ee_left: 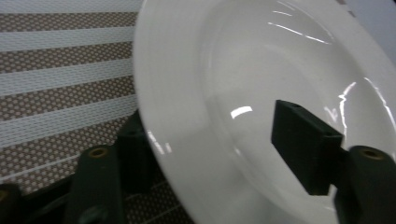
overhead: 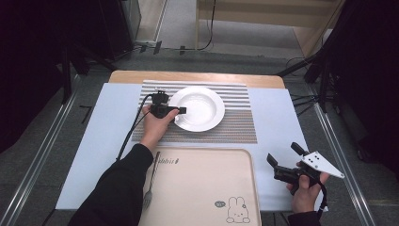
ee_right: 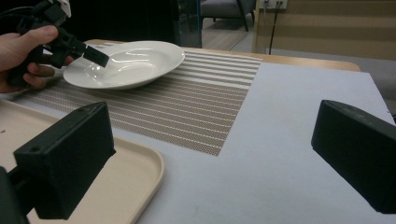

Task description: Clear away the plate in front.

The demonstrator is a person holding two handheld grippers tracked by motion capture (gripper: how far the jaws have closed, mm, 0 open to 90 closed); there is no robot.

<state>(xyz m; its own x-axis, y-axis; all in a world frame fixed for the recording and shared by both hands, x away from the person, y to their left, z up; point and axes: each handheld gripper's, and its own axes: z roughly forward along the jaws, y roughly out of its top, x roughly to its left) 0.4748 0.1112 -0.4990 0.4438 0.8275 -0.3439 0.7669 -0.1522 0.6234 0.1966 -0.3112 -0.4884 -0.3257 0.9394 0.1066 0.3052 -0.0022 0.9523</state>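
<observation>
One white, glossy, deep-welled plate (overhead: 197,108) lies on the striped placemat (overhead: 235,127) on the counter (overhead: 277,141). The left hand-held gripper (overhead: 181,111) straddles its near-left rim, jaws not yet pressing. The right hand-held gripper (overhead: 282,157) hovers, jaws apart.

R claw (ee_right: 205,154) jaws wide apart; L claw (ee_right: 95,56) straddles plate (ee_right: 135,60) rim.

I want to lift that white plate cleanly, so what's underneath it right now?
The white plate sits on the striped placemat. At its near-left rim, one jaw of the left gripper reaches beneath, the other above. What the placemat looks like under the plate's middle is hidden.
</observation>
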